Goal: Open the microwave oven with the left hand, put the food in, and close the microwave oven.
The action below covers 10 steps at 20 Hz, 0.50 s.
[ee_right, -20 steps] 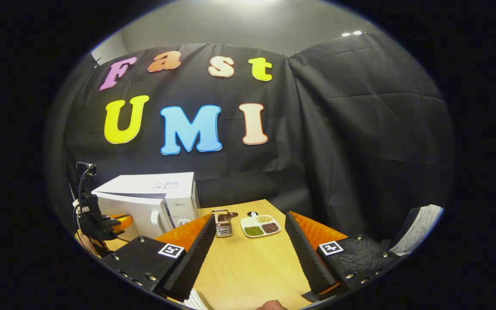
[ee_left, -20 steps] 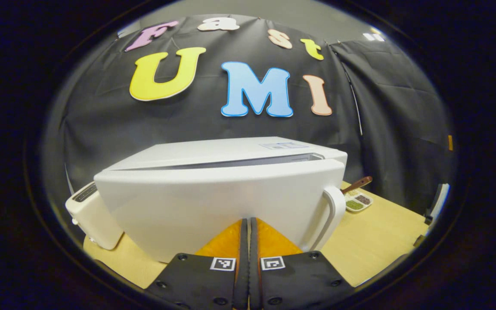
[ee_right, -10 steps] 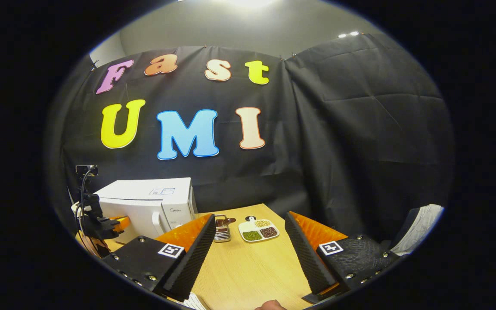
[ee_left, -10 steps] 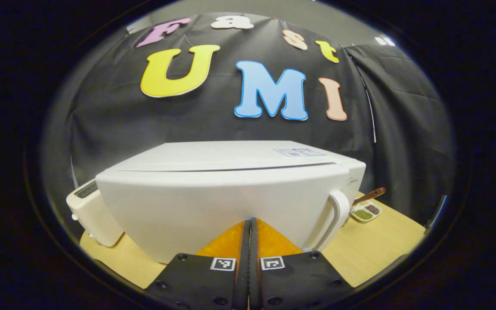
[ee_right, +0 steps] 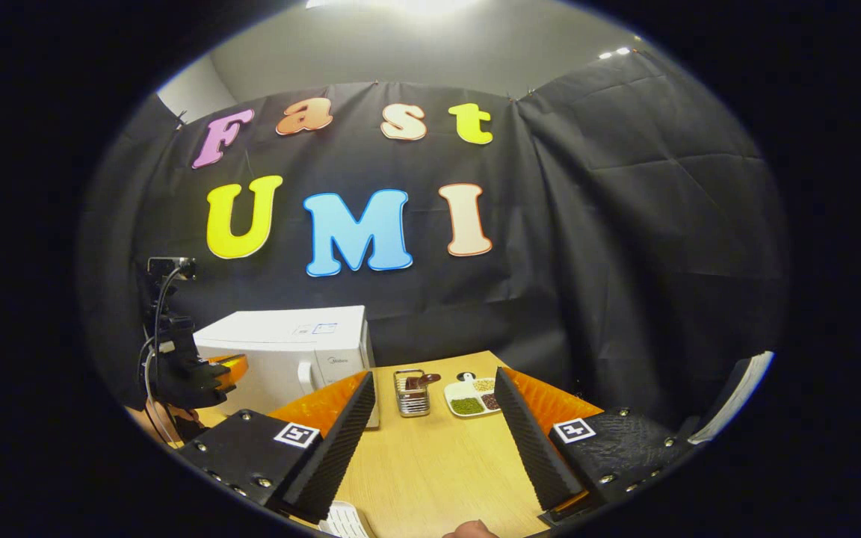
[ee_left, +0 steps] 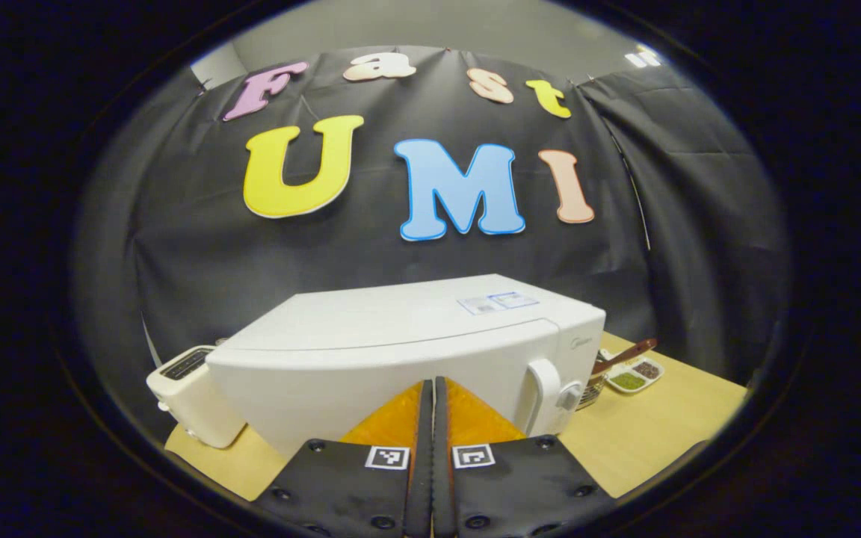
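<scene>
The white microwave (ee_left: pixel 400 351) stands on the wooden table with its door flush against the body, its handle (ee_left: pixel 542 392) at the right next to a knob. My left gripper (ee_left: pixel 433 385) is shut with nothing between its fingers, a short way in front of the door's lower middle and apart from it. In the right gripper view the microwave (ee_right: pixel 288 347) sits at the far left with the left gripper (ee_right: pixel 210 373) in front of it. My right gripper (ee_right: pixel 434 381) is open and empty above the table, to the right of the microwave.
A cream toaster (ee_left: pixel 191 400) stands left of the microwave. A wire utensil holder (ee_right: pixel 413 392) with a brown spoon and a white divided dish of grains (ee_right: pixel 471 396) sit right of it. A white sheet (ee_right: pixel 344 519) lies near the front table edge (ee_right: pixel 438 478).
The microwave door swung from slightly ajar to shut. The left gripper then drew back from the door, so the microwave looks smaller. The right gripper barely shifted.
</scene>
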{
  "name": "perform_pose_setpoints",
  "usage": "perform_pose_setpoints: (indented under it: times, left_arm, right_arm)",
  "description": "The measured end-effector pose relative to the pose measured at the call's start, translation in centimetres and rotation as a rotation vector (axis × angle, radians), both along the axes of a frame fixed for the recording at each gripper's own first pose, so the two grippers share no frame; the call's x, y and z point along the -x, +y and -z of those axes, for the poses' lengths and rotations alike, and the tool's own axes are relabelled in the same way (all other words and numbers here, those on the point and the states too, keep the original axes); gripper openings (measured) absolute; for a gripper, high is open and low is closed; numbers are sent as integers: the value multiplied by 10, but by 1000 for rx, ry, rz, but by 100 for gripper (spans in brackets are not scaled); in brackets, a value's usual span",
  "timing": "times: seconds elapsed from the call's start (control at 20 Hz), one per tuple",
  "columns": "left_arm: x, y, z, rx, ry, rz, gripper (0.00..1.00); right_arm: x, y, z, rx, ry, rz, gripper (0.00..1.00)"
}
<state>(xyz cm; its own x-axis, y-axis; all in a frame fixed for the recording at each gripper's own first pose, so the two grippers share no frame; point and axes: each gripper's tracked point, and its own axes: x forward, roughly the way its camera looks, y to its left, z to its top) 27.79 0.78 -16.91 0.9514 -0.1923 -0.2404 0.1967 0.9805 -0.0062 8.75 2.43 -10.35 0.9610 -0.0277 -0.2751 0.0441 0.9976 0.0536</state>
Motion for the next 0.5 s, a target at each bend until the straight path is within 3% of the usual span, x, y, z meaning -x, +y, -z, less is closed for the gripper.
perform_pose_setpoints:
  times: [0.2, 0.5]
  left_arm:
    - [52, 6, -50, 1, -78, -63, 7]
    - [127, 9, -89, 14, -111, -146, 7]
  right_arm:
    - [0, -6, -5, 16, -25, -100, 98]
    - [14, -26, -23, -9, -82, -154, 98]
